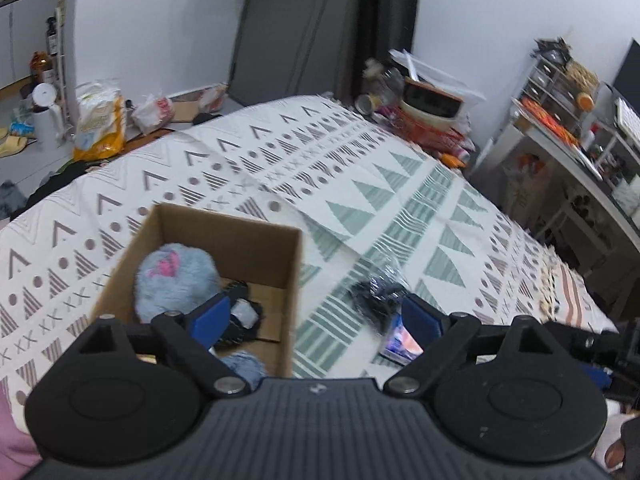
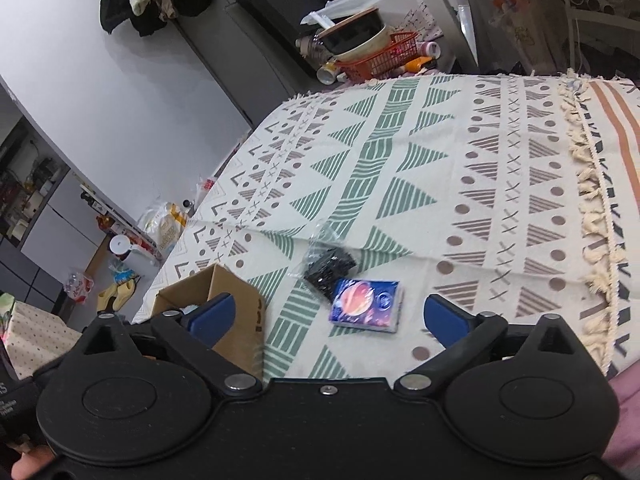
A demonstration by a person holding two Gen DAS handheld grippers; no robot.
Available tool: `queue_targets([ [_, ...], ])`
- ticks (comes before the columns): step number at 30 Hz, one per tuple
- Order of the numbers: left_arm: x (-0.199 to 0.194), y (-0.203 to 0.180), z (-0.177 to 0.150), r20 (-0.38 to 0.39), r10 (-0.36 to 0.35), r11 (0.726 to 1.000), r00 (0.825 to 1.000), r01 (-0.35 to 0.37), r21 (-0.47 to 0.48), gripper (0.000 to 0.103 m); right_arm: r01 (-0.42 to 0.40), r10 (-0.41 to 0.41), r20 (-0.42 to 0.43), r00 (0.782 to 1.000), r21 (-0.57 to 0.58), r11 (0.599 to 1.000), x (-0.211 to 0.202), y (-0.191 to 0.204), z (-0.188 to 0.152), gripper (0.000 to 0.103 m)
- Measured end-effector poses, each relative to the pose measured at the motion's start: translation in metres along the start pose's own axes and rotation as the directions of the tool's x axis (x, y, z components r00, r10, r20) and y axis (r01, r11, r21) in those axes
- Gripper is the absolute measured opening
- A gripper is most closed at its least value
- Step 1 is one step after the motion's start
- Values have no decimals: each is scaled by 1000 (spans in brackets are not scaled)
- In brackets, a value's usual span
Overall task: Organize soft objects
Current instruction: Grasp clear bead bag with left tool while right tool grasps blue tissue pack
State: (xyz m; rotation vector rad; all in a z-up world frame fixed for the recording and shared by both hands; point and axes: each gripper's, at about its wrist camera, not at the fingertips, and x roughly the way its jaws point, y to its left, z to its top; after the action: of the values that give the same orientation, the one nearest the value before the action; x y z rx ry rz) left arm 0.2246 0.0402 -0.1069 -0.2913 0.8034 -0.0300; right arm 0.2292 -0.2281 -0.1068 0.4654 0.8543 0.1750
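Box point(image 1: 256, 240) on bed point(image 1: 400, 184) already held blue plush point(image 1: 176, 276). Packet point(image 2: 366, 300) and black bagged bundle point(image 2: 330, 266) lay beside it. My right tool point(image 2: 328, 314) gaped wide, empty, above packet; left tool point(image 1: 316, 318) likewise wide. Next, likely: lower, pinch packet, carry to box.

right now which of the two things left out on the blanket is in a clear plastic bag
The black bundle, farther from the right gripper. The blue packet beside it is flat and printed.

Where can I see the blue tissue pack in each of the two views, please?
Left wrist: blue tissue pack low, right of centre, partly behind the gripper's right finger.
Right wrist: fully visible, centre, below the black bag.
Shared landmark: cardboard box, left of the pack.
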Motion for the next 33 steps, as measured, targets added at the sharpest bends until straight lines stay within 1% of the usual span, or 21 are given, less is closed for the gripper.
queue_targets([
  [7,6,-29,-9,-6,-10,999,1000,11,53,92,-13,12,18,1000,29,999,-8,-28,11,103],
  [10,9,-38,-11,-8,-3,997,1000,4,76,92,-23,21,30,999,52,998,-9,-40,15,103],
  [12,12,-42,-12,-18,-17,997,1000,18,77,92,-24,22,31,999,62,998,-7,-45,16,103],
  [15,18,-46,-13,-29,-20,998,999,22,66,92,-31,29,25,999,89,996,-2,-54,16,103],
  [20,27,-56,-14,-29,-26,996,999,28,81,91,-48,47,13,999,137,989,10,-65,14,103],
  [26,44,-68,-16,-35,-26,995,999,30,92,88,-88,97,-31,995,212,973,35,-79,10,102],
  [30,56,-74,-18,-56,-36,995,998,41,95,83,-98,117,-74,990,220,971,56,-82,8,96],
  [33,64,-79,-20,-66,-40,994,997,47,104,80,-94,122,-103,987,244,965,72,-86,7,87],
])
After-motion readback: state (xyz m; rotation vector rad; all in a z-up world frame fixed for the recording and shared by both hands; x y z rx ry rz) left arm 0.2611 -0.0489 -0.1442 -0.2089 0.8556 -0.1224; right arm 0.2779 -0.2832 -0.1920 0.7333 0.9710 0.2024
